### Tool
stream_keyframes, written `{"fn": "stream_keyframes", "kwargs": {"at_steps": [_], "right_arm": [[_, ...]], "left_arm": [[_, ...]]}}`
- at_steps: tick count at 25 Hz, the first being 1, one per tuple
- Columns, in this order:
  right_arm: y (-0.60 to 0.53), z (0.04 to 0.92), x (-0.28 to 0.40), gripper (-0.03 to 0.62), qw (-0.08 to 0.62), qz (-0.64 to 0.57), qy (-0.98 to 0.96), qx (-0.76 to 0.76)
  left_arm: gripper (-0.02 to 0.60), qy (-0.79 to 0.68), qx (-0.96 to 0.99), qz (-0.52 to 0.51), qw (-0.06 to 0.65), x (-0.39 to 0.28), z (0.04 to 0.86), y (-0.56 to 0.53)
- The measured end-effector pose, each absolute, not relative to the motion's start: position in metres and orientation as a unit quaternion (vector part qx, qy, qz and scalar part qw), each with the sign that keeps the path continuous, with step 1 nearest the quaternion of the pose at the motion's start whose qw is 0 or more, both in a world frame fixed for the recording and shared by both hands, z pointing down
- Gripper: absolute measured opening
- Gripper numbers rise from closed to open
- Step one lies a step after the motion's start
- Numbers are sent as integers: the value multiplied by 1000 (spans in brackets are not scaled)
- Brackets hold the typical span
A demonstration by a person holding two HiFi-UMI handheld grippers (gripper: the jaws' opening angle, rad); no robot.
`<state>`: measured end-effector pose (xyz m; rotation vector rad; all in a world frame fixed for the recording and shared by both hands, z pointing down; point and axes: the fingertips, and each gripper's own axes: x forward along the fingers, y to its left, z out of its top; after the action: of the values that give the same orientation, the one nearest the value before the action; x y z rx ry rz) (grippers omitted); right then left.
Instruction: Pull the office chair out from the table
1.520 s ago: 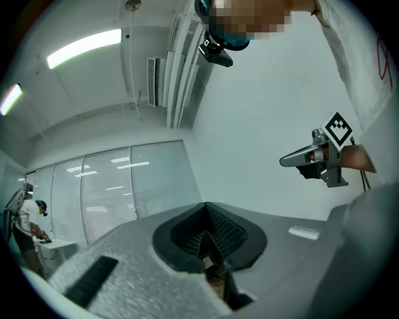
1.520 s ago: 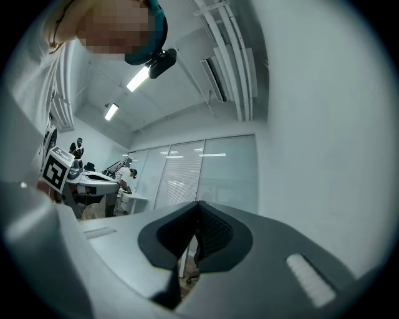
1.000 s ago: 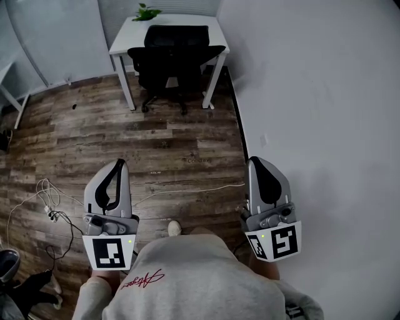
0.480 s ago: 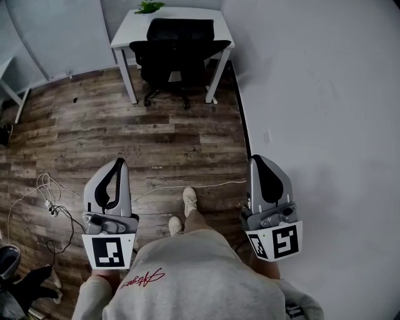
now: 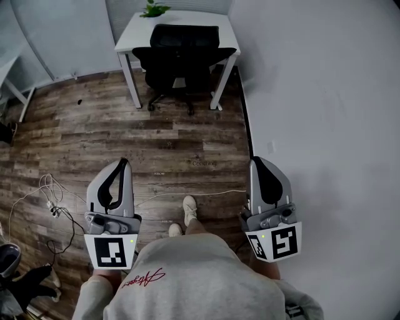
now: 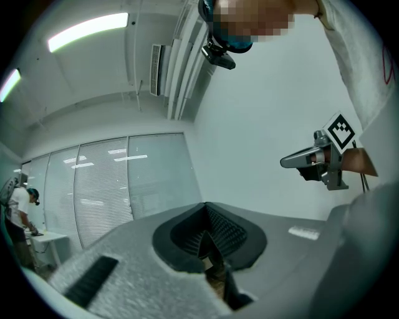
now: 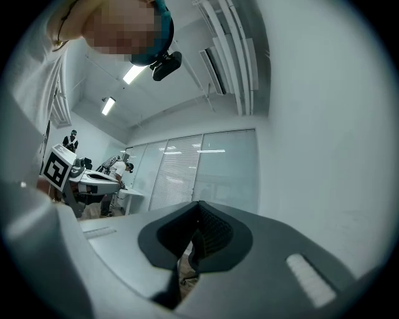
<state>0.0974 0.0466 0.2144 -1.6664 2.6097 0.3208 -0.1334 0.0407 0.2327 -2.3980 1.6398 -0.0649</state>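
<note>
Chair sits pushed in between the legs of the white desk at far end of room, well apart from both tongs. Left tongs & right tongs both closed, nothing between jaws, pointing fwd. Step in hand, by my read: approach, no contact yet. To do it well: close the gap first, stepping over the white cable across the wood floor just ahead of the feet. Open tongs before reaching. Grip top of backrest w/ both, pull straight back so the chair rolls clear of desk legs. Wall close on right, so keep the pull centred. Plant at desk's far edge, prob. safe.
</note>
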Motion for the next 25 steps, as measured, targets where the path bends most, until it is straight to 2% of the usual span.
{"fn": "stream_keyframes", "kwargs": {"at_steps": [25], "right_arm": [[-128,190,162,-2,28,120,866,-485]], "left_arm": [[2,593,-792,-30,143,-62,206,-114]]}}
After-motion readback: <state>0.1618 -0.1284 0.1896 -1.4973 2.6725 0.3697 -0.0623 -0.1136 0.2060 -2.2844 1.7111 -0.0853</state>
